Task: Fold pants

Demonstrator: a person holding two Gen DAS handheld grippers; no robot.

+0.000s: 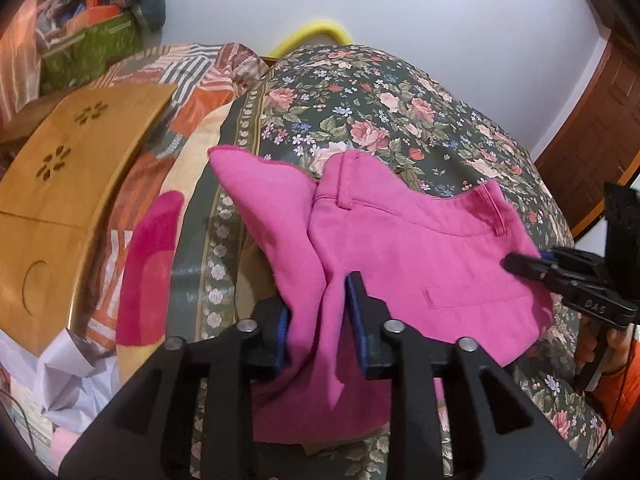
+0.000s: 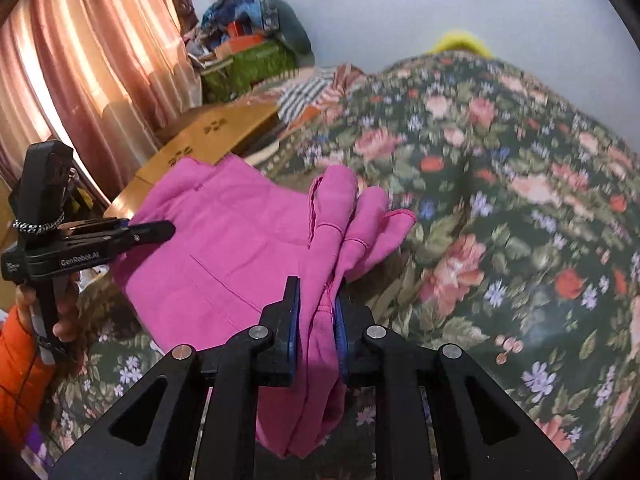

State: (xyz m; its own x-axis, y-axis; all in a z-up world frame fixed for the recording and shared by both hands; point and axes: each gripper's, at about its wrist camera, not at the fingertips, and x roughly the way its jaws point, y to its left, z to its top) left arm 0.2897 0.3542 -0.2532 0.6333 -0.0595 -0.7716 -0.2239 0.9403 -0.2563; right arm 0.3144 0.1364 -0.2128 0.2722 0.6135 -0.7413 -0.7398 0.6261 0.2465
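Observation:
The pink pants are held up over a bed with a floral cover. My left gripper is shut on a bunched fold of the pants near one side. My right gripper is shut on the other side of the pants, with cloth hanging below its pads. In the left wrist view the right gripper shows at the right edge of the cloth. In the right wrist view the left gripper shows at the left edge. The waistband with belt loops faces away from me.
A wooden lap table lies on the bed at the left, on a striped blanket. A green box with piled clothes stands at the back left. Pink curtains hang at the left. A wooden door is at the right.

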